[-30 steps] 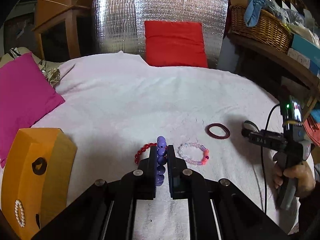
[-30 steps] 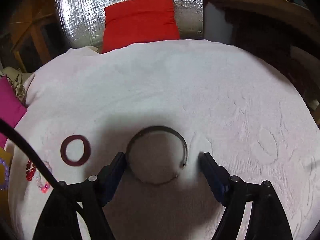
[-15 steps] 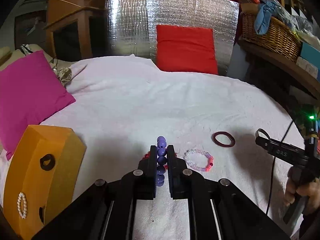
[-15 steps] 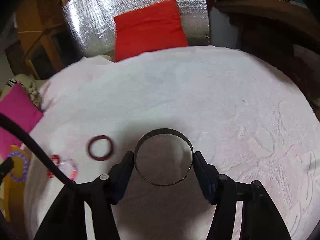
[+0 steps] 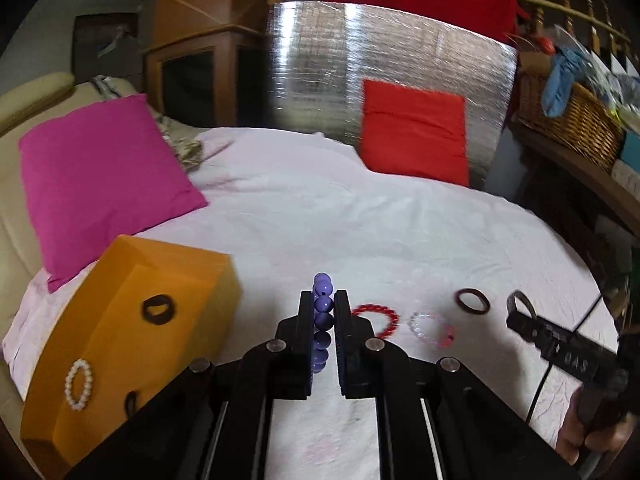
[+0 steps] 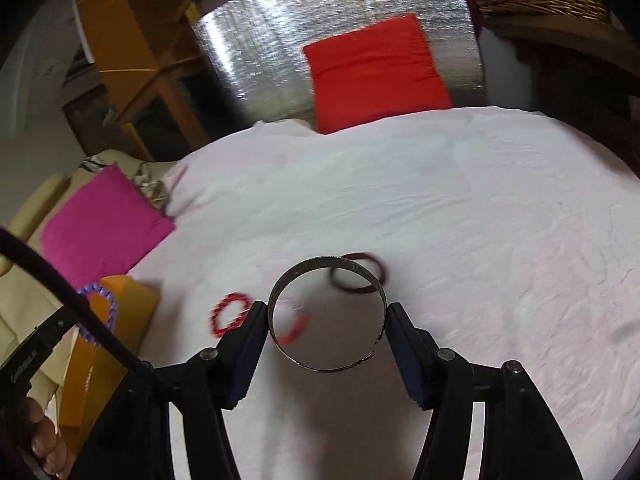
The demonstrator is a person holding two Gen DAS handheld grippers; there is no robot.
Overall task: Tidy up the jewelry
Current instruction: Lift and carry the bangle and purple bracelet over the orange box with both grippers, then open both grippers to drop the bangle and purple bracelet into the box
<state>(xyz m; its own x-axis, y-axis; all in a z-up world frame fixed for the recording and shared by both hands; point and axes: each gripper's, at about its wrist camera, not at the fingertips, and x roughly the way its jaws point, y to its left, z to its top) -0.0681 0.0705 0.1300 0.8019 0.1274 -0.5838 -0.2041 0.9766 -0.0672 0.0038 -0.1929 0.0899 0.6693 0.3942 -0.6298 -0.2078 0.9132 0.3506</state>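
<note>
**Bracelets gripped in both grippers above the white bedcover**

Bracelets are held in each gripper. A purple bead bracelet point(image 5: 323, 322) is clamped edge-on between the nearly closed jaws of the left gripper point(image 5: 323, 308), raised over the white bedcover point(image 5: 320, 220). A metal bangle point(image 6: 327, 314) is held across its width by the pads of the right gripper point(image 6: 326, 316), whose jaws have just been closing onto it; the bangle is clear of the cover. A red bead bracelet point(image 5: 378, 318), a pale pink bead bracelet point(image 5: 432, 327) and a dark ring bangle point(image 5: 473, 301) are laid in a row on the cover, toward its near edge. An orange box point(image 5: 132, 336) is seen at the cover's left edge, with a pearl bracelet point(image 5: 79, 385) and a dark bracelet point(image 5: 158, 309) on it.
</note>
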